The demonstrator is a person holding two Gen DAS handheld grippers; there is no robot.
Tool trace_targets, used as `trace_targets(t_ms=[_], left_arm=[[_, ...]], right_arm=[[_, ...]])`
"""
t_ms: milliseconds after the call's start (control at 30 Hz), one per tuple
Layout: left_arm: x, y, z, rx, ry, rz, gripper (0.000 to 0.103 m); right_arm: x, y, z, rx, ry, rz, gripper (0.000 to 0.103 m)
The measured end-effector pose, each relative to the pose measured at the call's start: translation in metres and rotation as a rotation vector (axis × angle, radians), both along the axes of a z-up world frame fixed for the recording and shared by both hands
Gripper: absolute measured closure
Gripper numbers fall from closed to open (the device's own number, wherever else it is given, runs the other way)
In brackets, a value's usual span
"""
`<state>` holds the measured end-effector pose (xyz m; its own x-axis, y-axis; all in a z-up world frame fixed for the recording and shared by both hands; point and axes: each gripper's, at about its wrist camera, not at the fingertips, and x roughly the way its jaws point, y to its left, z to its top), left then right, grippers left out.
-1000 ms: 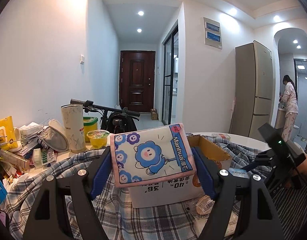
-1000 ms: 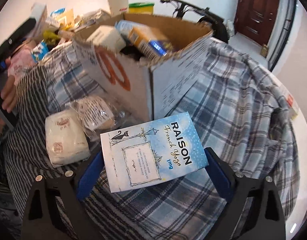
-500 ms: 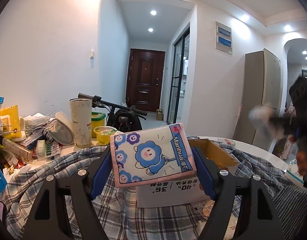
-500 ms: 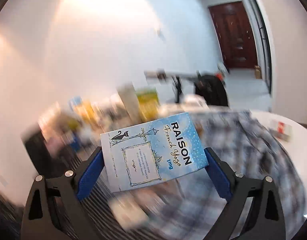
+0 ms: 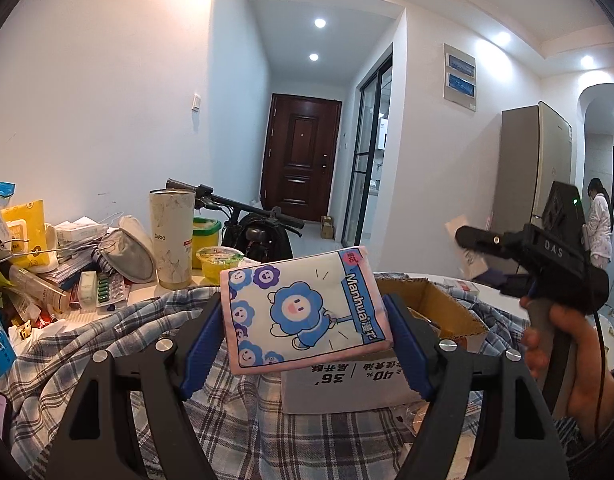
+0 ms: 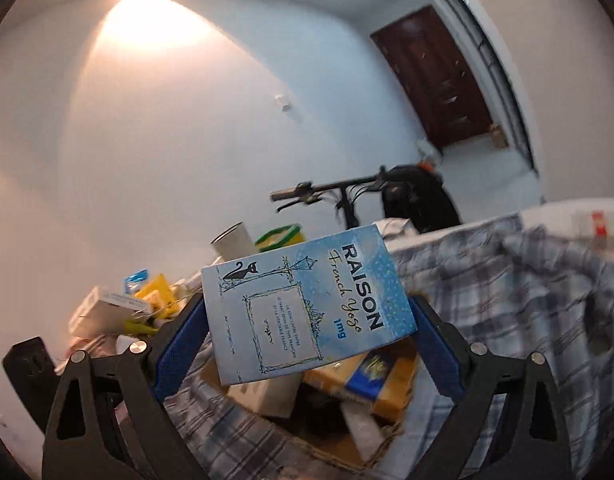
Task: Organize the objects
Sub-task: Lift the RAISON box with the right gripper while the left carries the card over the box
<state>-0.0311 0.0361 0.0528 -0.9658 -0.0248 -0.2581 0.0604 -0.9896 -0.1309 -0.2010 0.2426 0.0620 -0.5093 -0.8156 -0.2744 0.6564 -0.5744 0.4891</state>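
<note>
My left gripper point(image 5: 305, 336) is shut on a pink Manhua tissue pack point(image 5: 303, 312) with blue flower cartoons, held above the plaid cloth in front of the open cardboard box point(image 5: 435, 320). My right gripper point(image 6: 309, 336) is shut on a light blue RAISON French Yogo box point(image 6: 307, 308), held just above the cardboard box point(image 6: 331, 412), which holds a yellow-and-blue packet and white packs. In the left wrist view the right gripper's black body point(image 5: 539, 256) hangs at the right over the box, held by a hand.
A plaid cloth point(image 5: 119, 344) covers the table. Clutter lies at left: a tall Debo tumbler point(image 5: 172, 232), a jelly cup point(image 5: 220, 264), pill blisters, yellow packs. A bicycle point(image 5: 247, 224) stands behind. A person point(image 5: 599, 220) stands by the fridge.
My right gripper swung up with the RAISON box from the table in front of the cardboard box to just above its opening. My left gripper rose slightly, still holding the tissue pack.
</note>
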Motion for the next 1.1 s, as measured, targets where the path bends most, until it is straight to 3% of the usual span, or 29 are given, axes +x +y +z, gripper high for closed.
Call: trace_targets(t_ms=[100, 233, 333, 433, 600, 800, 933, 1100], left_arm=[[0.001, 0.000, 0.000, -0.005, 0.003, 0.008, 0.025], [0.002, 0.002, 0.000, -0.019, 0.008, 0.031, 0.025], [-0.004, 0.001, 0.002, -0.025, -0.019, 0.043, 0.025], [-0.018, 0.004, 0.009, -0.037, -0.069, 0.044, 0.025], [-0.045, 0.021, 0.045, -0.137, -0.094, -0.003, 0.025], [-0.090, 0.022, 0.073, -0.084, -0.052, -0.081, 0.025], [-0.128, 0.030, 0.054, -0.153, -0.066, -0.056, 0.025], [-0.153, 0.017, 0.021, -0.066, -0.154, -0.093, 0.025]], right_arm=[[0.009, -0.012, -0.002, 0.095, 0.053, -0.009, 0.007], [0.007, -0.013, -0.006, 0.056, 0.026, 0.022, 0.007], [0.013, -0.007, -0.005, 0.111, 0.051, -0.016, 0.007], [0.013, -0.005, -0.005, 0.088, 0.049, -0.012, 0.007], [0.013, -0.005, -0.003, 0.095, 0.037, -0.026, 0.007], [0.019, 0.000, 0.002, 0.010, 0.060, 0.001, 0.007], [0.023, -0.001, 0.001, 0.040, 0.086, -0.041, 0.007], [0.024, -0.007, -0.001, 0.082, 0.088, -0.062, 0.007]])
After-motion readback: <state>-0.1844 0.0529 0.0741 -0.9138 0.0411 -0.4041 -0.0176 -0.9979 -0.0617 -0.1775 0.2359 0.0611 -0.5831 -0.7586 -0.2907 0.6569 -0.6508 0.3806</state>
